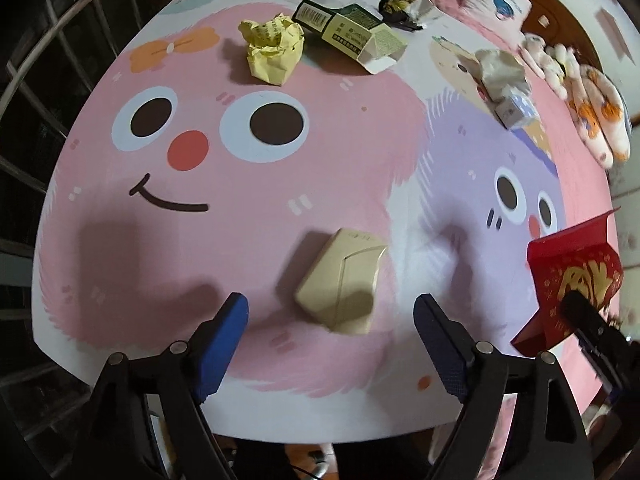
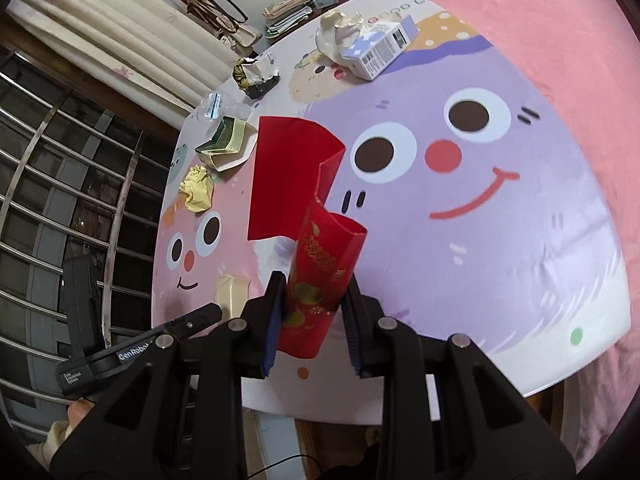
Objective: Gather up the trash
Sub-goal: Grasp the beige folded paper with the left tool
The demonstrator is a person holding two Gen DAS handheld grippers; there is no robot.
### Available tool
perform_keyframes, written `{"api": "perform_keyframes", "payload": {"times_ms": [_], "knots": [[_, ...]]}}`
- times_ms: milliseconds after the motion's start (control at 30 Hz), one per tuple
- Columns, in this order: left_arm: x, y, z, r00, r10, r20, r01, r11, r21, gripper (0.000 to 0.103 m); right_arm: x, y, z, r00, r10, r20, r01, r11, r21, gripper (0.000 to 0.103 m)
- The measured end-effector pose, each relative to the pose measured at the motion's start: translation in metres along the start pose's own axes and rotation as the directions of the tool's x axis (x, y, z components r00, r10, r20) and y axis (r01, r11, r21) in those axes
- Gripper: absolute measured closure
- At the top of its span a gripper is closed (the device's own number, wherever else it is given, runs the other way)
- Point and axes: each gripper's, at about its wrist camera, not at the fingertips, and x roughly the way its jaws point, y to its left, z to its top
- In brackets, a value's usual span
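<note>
In the left wrist view, the left hand-held gripper [image 1: 332, 320] is seen spread wide with nothing pressed between its blue pads; a flat beige box [image 1: 340, 284] lies on the table [image 1: 120, 320] between and just ahead of the fingers, untouched. Farther off, a crumpled yellow paper [image 1: 272, 50], a torn green carton [image 1: 352, 32], a dark foil wrapper [image 1: 404, 0] and a crumpled white tissue [image 1: 500, 72] beside a small lilac box [image 1: 516, 110] are scattered over the cartoon-printed table. At the right edge a red envelope [image 1: 572, 280] is seen, held up by the other tool.

In the right wrist view, the right hand-held gripper [image 2: 312, 312] is clamped on the red envelope's lower part, the open mouth being turned upward and away. No contents can be made out inside it. It is judged to serve as the trash holder, though no bin is visible.

Risks are judged as follows: the thin envelope could buckle or slip under the narrow grip; its mouth looks too tight for the beige box, so a piece could catch on the flap and fall; and the flat box could be pushed along the smooth table rather than lifted if the pads close too high.
</note>
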Motion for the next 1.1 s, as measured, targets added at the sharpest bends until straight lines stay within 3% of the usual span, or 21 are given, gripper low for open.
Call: {"api": "perform_keyframes", "payload": {"times_ms": [267,367,500,1100], "knots": [[0.012,-0.018,0.012,0.997,0.074,-0.028,-0.075,0.995,-0.061,0.018,0.010,-0.004,0.033,0.999,0.017,-0.036,-0.018,0.999,-0.039,0.078],[0.013,-0.017,0.015,0.996,0.086,-0.023,-0.089,0.988,-0.123,0.026,0.016,-0.004,0.046,0.998,0.029,-0.059,-0.033,0.997,-0.071,0.078],[0.014,-0.013,0.020,0.996,0.086,-0.029,-0.091,0.973,-0.214,0.028,0.026,-0.001,0.058,0.995,0.041,-0.090,-0.051,0.992,-0.111,0.078],[0.028,-0.003,0.018,0.990,0.121,-0.068,-0.139,0.895,-0.423,0.032,0.075,-0.008,0.093,0.967,0.083,-0.242,-0.134,0.970,-0.204,0.078]]}}
